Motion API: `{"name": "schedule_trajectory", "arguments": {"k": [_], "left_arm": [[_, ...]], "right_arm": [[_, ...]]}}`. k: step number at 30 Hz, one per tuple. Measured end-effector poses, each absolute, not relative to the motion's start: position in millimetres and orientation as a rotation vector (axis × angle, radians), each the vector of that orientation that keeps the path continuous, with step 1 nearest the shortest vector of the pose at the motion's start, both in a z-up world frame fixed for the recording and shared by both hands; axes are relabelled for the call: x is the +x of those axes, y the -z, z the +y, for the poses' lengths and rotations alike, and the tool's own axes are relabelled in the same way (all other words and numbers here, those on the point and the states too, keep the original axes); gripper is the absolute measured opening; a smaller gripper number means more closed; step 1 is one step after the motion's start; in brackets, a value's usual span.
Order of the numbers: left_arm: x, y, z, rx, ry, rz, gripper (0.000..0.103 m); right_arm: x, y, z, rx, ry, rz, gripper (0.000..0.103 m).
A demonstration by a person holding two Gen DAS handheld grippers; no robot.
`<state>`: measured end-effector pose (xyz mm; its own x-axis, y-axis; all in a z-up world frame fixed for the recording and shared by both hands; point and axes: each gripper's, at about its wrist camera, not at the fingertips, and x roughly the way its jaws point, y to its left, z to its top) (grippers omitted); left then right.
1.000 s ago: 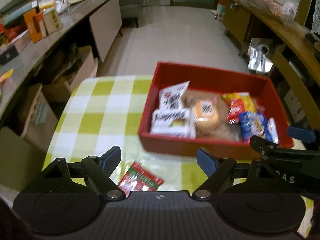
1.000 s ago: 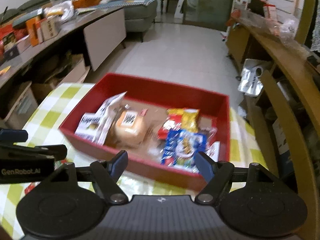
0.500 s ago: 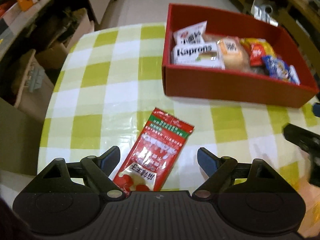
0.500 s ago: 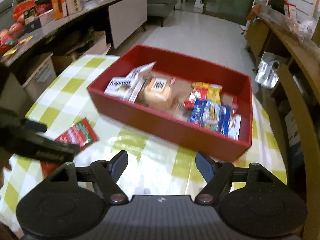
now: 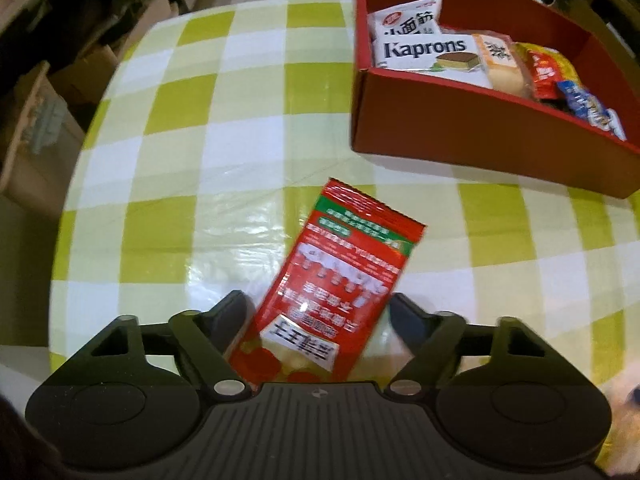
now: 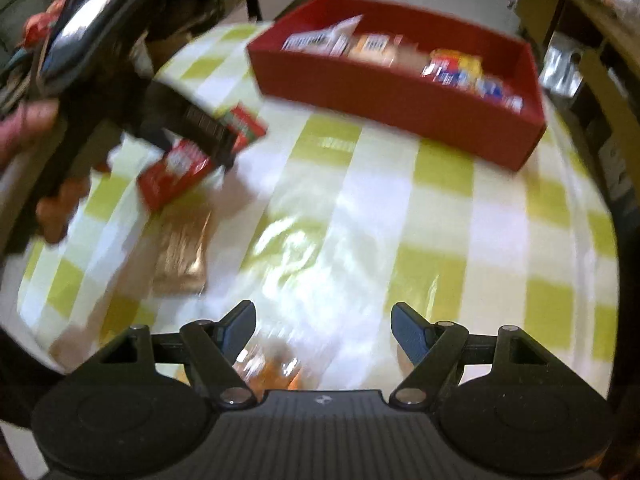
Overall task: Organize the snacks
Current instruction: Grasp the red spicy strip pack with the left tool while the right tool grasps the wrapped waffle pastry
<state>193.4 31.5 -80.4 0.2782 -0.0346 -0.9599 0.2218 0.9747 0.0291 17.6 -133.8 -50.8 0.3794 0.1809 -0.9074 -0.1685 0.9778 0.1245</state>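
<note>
Now down over the red packet lying on the counter, left fingers just narrowed around it, not clearly pinching yet. Right fingers half open, empty. Next stop probably the box.

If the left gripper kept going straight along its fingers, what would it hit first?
Probably the red snack packet, which lies on the checked tablecloth between the left gripper's closing jaws; whether the pads touch it is unclear.
</note>
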Motion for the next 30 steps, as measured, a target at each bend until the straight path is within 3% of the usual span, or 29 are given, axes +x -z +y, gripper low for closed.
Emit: {"name": "schedule_trajectory", "arguments": {"k": [7, 10, 12, 14, 17, 23, 24, 27, 30], "left_arm": [[178, 73, 30, 0.181, 0.185, 1.291, 0.064], [173, 71, 32, 0.168, 0.193, 1.294, 0.062], [171, 70, 32, 0.169, 0.183, 1.293, 0.062], [171, 70, 31, 0.175, 0.191, 1.294, 0.065], [169, 73, 28, 0.183, 0.195, 1.301, 0.079], [168, 82, 19, 0.235, 0.175, 1.304, 0.091], [168, 82, 20, 0.223, 0.177, 1.307, 0.089], [167, 76, 21, 0.196, 0.191, 1.311, 0.066], [164, 72, 20, 0.190, 0.185, 1.317, 0.061]], "right_arm": [[0, 62, -108, 0.033, -0.255, 1.230, 0.083], [-6, 74, -100, 0.027, -0.245, 1.254, 0.095], [-7, 79, -97, 0.025, -0.257, 1.264, 0.097], [-8, 86, -94, 0.019, -0.251, 1.266, 0.103], [-8, 91, -89, -0.022, -0.263, 1.260, 0.103], [-10, 89, -94, -0.074, -0.307, 1.223, 0.101], [-10, 87, -100, -0.072, -0.301, 1.216, 0.098], [-2, 83, -120, -0.035, -0.260, 1.212, 0.090], [4, 80, -142, 0.003, -0.198, 1.200, 0.089]]}}
